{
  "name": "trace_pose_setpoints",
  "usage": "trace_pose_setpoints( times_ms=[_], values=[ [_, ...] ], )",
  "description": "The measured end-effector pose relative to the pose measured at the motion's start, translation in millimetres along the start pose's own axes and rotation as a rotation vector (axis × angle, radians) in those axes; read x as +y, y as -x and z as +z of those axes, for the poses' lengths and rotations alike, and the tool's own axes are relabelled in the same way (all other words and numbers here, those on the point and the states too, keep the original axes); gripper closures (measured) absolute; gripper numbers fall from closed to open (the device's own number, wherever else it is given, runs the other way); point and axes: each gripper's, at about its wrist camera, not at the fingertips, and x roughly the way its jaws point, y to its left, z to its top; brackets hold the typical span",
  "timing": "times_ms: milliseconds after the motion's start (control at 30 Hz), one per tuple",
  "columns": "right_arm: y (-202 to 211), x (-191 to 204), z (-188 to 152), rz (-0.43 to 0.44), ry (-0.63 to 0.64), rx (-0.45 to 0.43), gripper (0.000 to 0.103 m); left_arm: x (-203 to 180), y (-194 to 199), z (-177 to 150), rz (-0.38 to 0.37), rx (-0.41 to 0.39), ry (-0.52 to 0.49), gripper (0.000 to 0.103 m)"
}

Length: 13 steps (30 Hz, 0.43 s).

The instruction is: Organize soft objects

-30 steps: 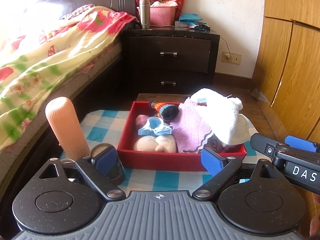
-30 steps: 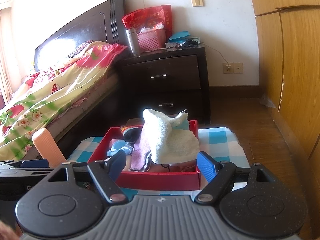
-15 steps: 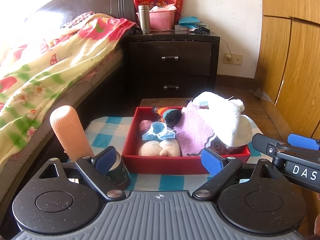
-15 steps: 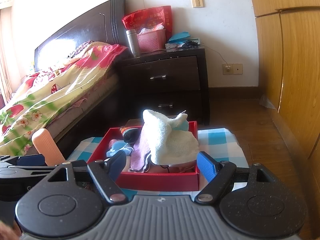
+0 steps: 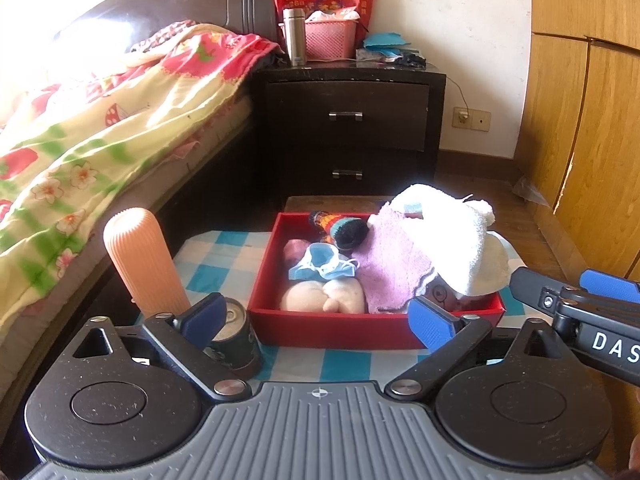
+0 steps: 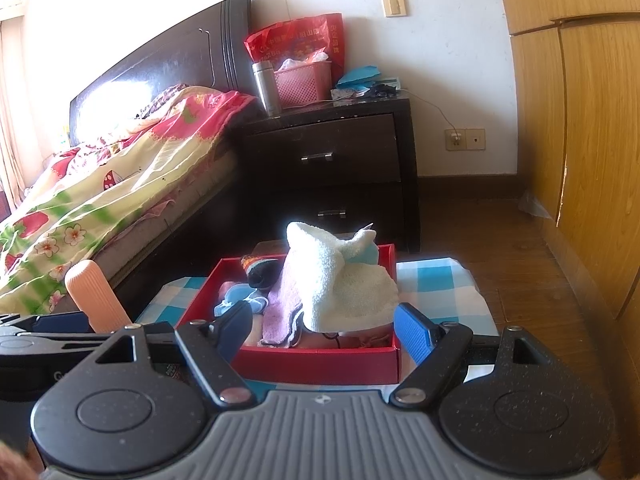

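A red box is set on a blue-and-white checked cloth over the tabletop, just before a dark nightstand and beside a bed. It is filled with soft things: a white fluffy towel is heaped highest at the right side and hangs over the rim, a lilac knitted cloth is draped under it, a blue face mask lies on a pale plush piece, and a striped sock with a dark toe rests at the back. A ribbed peach cylinder stands upright left of the box, with a dark can just beside it. The left claw is seen opening, nothing being pressed between its pads; compared with a second ago, its left pad is set further out, so that more of the can is uncovered. The right claw is held apart and empty before the box, unchanged from the earlier frame.
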Motion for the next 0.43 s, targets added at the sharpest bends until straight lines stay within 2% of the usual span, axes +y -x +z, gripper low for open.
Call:
trace_pose_setpoints(
  times_ms=[433],
  values=[
    [1.0,-2.7,1.1,0.008,-0.017,-0.013,0.045,3.0,4.0,-0.5,-0.019,-0.059,0.003,0.006]
  ],
)
